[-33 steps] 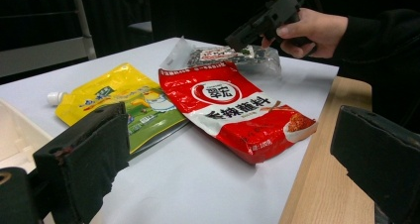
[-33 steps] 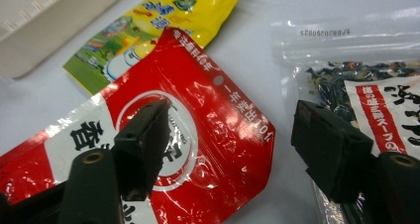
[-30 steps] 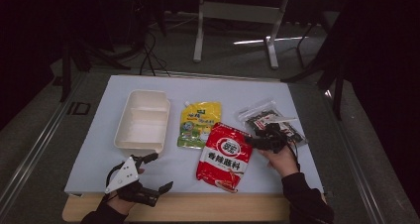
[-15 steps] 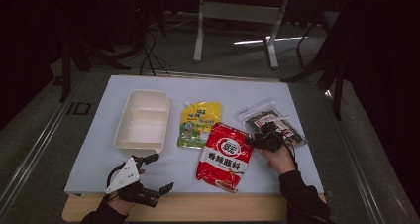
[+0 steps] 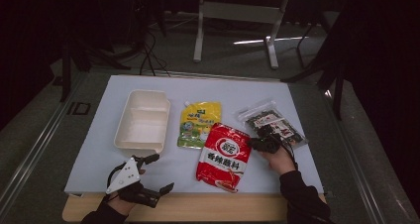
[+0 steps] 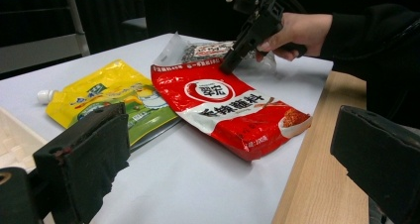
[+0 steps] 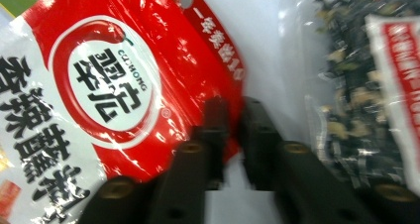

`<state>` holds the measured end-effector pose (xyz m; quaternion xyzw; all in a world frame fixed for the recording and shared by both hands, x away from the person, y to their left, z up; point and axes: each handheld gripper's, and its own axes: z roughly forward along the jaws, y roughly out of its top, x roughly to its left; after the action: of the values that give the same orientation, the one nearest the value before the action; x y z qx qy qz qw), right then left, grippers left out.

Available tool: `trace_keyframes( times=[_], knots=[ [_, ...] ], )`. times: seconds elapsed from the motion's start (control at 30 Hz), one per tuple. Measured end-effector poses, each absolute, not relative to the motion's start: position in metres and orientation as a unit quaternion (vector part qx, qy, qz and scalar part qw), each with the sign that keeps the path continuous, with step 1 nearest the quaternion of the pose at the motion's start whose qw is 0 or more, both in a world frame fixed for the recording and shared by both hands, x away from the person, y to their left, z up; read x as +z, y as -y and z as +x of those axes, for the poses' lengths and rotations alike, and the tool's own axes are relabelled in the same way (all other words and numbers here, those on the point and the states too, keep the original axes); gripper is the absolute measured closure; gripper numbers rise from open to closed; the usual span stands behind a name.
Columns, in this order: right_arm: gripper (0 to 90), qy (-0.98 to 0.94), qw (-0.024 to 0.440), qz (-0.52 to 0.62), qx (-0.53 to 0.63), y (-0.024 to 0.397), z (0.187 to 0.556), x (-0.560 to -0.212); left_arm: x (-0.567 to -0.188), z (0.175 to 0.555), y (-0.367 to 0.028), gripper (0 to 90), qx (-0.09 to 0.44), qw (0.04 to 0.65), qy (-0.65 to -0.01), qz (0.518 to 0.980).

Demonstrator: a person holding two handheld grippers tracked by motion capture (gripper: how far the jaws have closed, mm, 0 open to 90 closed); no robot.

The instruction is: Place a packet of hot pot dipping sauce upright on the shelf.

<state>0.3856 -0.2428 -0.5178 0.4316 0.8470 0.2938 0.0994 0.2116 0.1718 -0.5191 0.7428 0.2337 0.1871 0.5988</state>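
A red snack packet lies flat at the front middle of the white table top. My right gripper points down at the packet's upper right edge. Its jaws have just been closing and now stand almost together, pinching that edge between them. My left gripper rests open near the front left of the table, holding nothing.
A white two-compartment tray sits at the left. A yellow spouted pouch lies between the tray and the red packet. A clear bag of dark dried food lies just right of the right gripper. A wooden table edge runs along the front.
The right gripper's jaws have drawn together on the red packet's right edge, with little shift of the hand. The left gripper has stayed where it was.
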Motion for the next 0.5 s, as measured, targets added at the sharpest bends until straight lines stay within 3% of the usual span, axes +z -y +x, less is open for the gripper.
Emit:
trace_keyframes(
  times=[0.2, 0.5],
  knots=[
    [87.8, -0.850, 0.134, 0.400, 0.316, 0.240, 0.375, -0.502, -0.519, 0.211, -0.172, 2.9, 0.184, 0.601, -0.233, 0.742],
    [88.3, -0.850, 0.143, 0.374, 0.343, 0.238, 0.366, -0.483, -0.519, 0.212, -0.171, 2.9, 0.180, 0.598, -0.233, 0.746]
  ],
)
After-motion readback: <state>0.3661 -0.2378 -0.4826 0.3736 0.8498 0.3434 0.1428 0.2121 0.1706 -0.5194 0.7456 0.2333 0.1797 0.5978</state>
